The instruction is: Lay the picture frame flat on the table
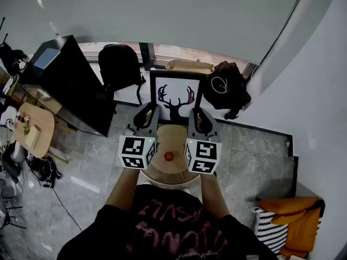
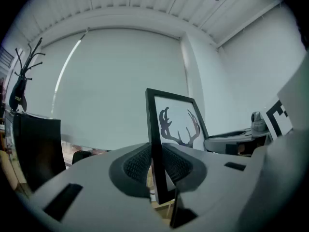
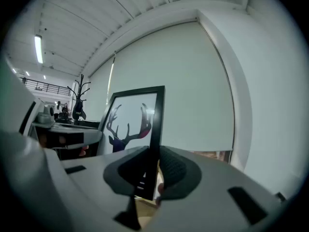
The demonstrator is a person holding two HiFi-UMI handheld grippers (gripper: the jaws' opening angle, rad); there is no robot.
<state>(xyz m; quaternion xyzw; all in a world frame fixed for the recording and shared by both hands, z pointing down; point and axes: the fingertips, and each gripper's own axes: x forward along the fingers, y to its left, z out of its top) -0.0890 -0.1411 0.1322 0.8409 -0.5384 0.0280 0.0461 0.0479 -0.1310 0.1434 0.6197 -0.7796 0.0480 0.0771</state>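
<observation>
as left gripper (image 1: 147, 114), right gripper (image 1: 197, 115) pinch its sides, one picture frame (image 1: 174, 91) upright.

Ball (image 1: 168, 156) on table (image 1: 162, 171) — picture frame (image 1: 174, 99) behind it

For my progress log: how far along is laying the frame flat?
Done: the left gripper and right gripper are shut on the picture frame at its side edges. In hand: the frame is upright at the far edge of the round table. Left: tipping it flat onto the table, near a small red object.
</observation>
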